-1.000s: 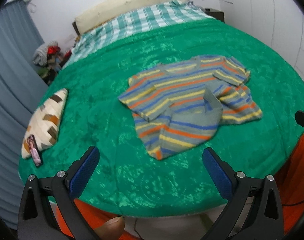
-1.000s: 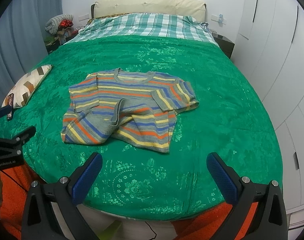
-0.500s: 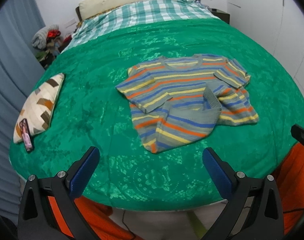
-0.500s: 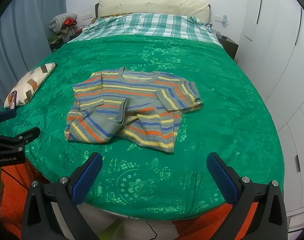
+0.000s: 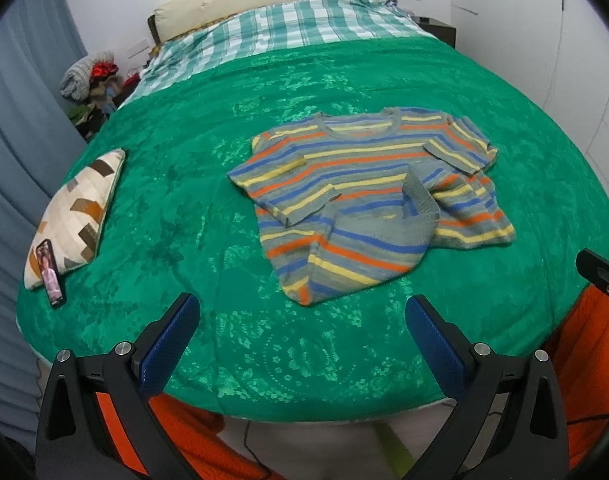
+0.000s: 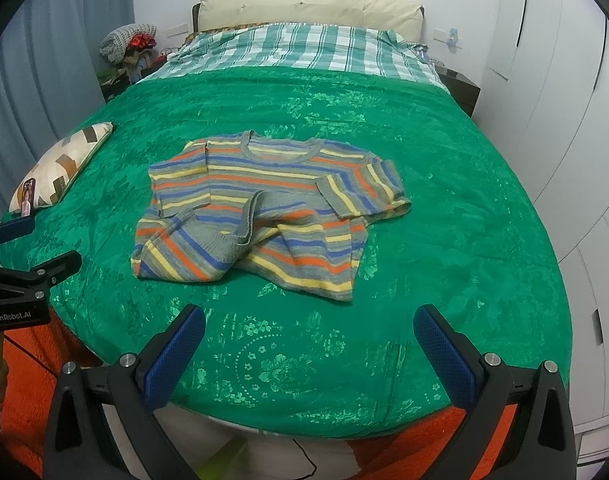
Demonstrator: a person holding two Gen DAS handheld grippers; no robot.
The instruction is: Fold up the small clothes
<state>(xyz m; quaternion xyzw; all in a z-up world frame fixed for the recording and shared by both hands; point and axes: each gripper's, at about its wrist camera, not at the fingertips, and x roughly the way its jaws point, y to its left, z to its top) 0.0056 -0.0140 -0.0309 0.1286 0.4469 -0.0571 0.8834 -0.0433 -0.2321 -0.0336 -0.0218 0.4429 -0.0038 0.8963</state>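
A small grey sweater with orange, yellow and blue stripes [image 5: 360, 196] lies on the green bedspread [image 5: 184, 216], neck towards the headboard, its lower hem rumpled and partly turned up. It also shows in the right wrist view [image 6: 264, 212]. My left gripper [image 5: 300, 336] is open and empty, held above the foot of the bed, short of the sweater. My right gripper [image 6: 310, 344] is open and empty too, also near the foot edge. The left gripper's body shows at the left of the right wrist view [image 6: 20, 280].
A patterned cushion [image 5: 76, 212] with a phone [image 5: 50, 272] on it lies at the bed's left edge. A plaid sheet [image 6: 300, 48] and cream headboard are at the far end. White wardrobe doors [image 6: 564, 100] stand to the right. Orange cover hangs below the bedspread [image 6: 28, 364].
Both grippers have shifted slightly so the sweater sits more centred and a little farther up in each view. The sweater has not moved. Both grippers stay open.
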